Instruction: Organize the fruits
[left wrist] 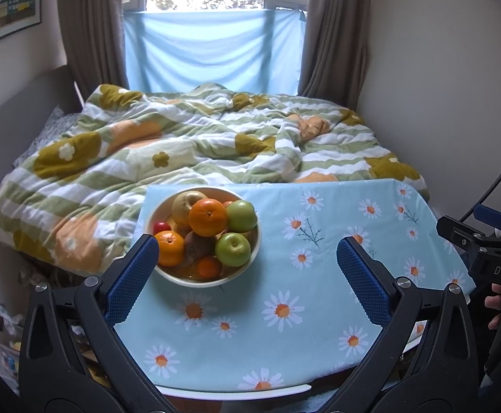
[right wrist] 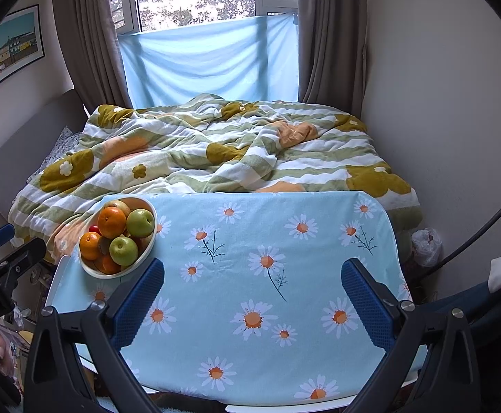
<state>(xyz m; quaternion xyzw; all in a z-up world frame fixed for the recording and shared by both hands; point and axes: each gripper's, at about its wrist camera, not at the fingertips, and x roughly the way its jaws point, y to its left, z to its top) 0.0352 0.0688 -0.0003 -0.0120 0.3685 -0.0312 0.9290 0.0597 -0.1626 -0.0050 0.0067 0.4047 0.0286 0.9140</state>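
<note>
Fruits filled a round cream-white bowl (left wrist: 250, 258) that stood on the light blue daisy-print tablecloth (left wrist: 319, 309), left of centre in the left wrist view and at the middle left of the right wrist view. A large bright orange (left wrist: 207, 216) sat on top of the heap, with a yellowish pear-like fruit (left wrist: 185, 203) just behind it to the left and a green apple (left wrist: 241, 215) touching its right side. Lower in the bowl lay a second green apple (left wrist: 233, 249), a smaller orange (left wrist: 169, 247) at the left rim, a brown kiwi-like fruit (left wrist: 198, 244) between them, another small orange (left wrist: 209, 265) at the near rim, and a small red fruit (left wrist: 161, 227) at the far left.

Left gripper (left wrist: 247, 272) hung over the cloth with its blue-padded jaws spread wide and nothing between them; its left pad overlapped the bowl's near left rim in the picture, though contact could not be told. Right gripper (right wrist: 252, 292) was likewise wide open and holding nothing, over bare cloth in the lower middle of its view, with the bowl well off to the left.

Beyond the table's far edge, a rumpled green-and-white striped quilt with mustard flowers (right wrist: 216, 151) covered the bed, and a pale blue sheet (right wrist: 212, 62) hung across the window at the top centre.
</note>
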